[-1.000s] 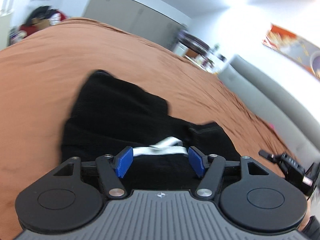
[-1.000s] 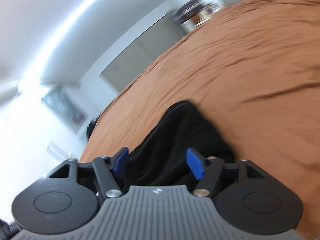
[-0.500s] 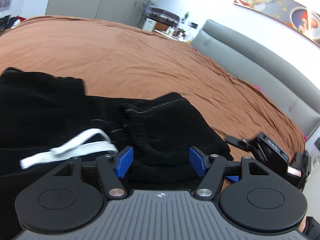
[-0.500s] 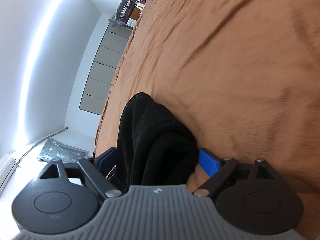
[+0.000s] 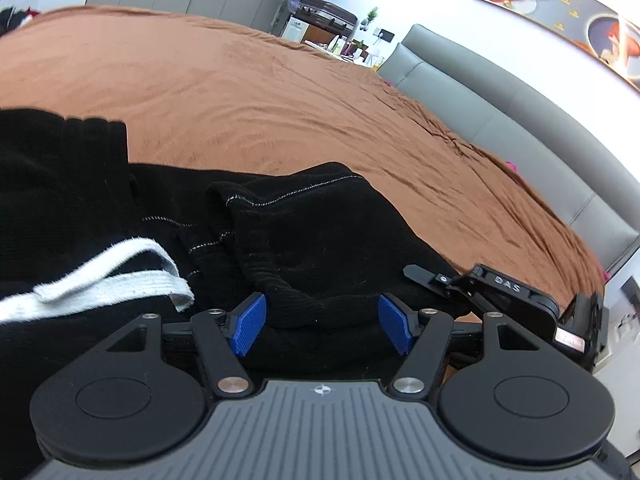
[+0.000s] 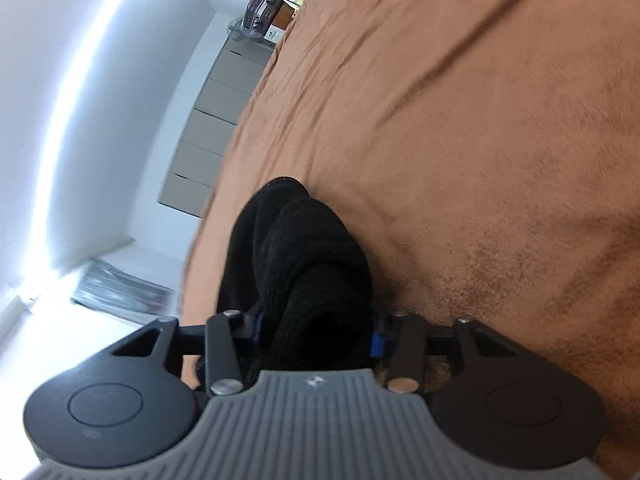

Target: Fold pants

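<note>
My left gripper (image 5: 322,326) is open, its blue pads on each side of a thick fold of the black pants (image 5: 320,236), which lie bunched on the brown bed cover (image 5: 280,92) near its front edge. My right gripper (image 6: 316,330) is squeezed tight on a rolled bunch of the same pants. I think they are soft, floppy and a bit heavy, with a flat white string (image 5: 120,280), so I would hold them by the thick stitched band.
</note>
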Demonstrator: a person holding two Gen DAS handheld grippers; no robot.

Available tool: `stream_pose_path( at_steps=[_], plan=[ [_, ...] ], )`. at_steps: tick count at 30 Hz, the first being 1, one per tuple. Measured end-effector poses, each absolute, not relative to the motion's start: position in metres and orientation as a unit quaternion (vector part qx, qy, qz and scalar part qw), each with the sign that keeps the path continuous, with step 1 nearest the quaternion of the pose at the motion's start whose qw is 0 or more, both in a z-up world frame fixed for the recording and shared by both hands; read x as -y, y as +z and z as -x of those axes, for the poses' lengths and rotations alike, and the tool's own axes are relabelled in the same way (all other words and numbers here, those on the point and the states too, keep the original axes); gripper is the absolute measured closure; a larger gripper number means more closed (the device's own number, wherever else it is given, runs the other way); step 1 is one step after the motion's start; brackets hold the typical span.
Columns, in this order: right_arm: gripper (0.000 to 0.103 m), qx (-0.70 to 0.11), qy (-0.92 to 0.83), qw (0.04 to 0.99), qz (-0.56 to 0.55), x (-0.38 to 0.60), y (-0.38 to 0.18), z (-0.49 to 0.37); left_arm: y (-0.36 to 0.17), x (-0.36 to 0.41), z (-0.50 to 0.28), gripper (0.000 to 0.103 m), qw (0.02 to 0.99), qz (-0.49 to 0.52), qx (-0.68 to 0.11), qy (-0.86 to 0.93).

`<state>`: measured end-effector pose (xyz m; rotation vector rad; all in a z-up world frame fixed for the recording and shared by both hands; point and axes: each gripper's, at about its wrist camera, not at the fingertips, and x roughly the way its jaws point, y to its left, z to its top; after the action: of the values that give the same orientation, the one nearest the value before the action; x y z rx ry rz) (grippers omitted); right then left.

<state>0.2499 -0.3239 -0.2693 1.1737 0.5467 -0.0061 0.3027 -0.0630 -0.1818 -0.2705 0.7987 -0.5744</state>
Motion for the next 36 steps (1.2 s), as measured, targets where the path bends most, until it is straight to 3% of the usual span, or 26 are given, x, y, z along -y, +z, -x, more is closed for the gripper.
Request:
stream_pose_path(
  at_steps=[10, 16, 18, 19, 22, 24, 26, 30, 36],
  plan=[
    [0.07, -0.226, 0.033, 0.781, -0.582, 0.322, -0.262, -0.236, -0.198, 0.092, -0.312, 0.028, 0.872, 0.061, -0.415, -0.253],
    [0.05, -0.238, -0.008, 0.767, -0.596, 0.321, -0.271, -0.24, -0.196, 0.092, -0.313, 0.028, 0.87, 0.069, -0.416, -0.255],
    [0.053, -0.244, -0.012, 0.772, -0.586, 0.317, -0.271, -0.246, -0.196, 0.09, -0.312, 0.028, 0.87, 0.075, -0.414, -0.258],
    [0.064, -0.248, -0.01, 0.771, -0.586, 0.316, -0.271, -0.247, -0.196, 0.088, -0.311, 0.028, 0.87, 0.078, -0.413, -0.259],
    [0.072, -0.235, 0.007, 0.762, -0.603, 0.318, -0.267, -0.249, -0.185, 0.075, -0.303, 0.043, 0.879, 0.105, -0.385, -0.261],
    [0.073, -0.221, 0.016, 0.773, -0.595, 0.318, -0.257, -0.244, -0.169, 0.053, -0.288, 0.042, 0.892, 0.146, -0.34, -0.261],
    [0.073, -0.218, 0.023, 0.785, -0.58, 0.315, -0.246, -0.242, -0.153, 0.025, -0.272, 0.035, 0.905, 0.181, -0.293, -0.25],
    [0.073, -0.207, 0.03, 0.802, -0.56, 0.308, -0.228, -0.242, -0.131, -0.026, -0.243, 0.031, 0.94, 0.175, -0.246, -0.158],
    [0.073, -0.191, 0.035, 0.822, -0.535, 0.292, -0.204, -0.239, -0.151, -0.107, -0.237, 0.032, 0.934, 0.203, -0.293, -0.027]
  ],
)
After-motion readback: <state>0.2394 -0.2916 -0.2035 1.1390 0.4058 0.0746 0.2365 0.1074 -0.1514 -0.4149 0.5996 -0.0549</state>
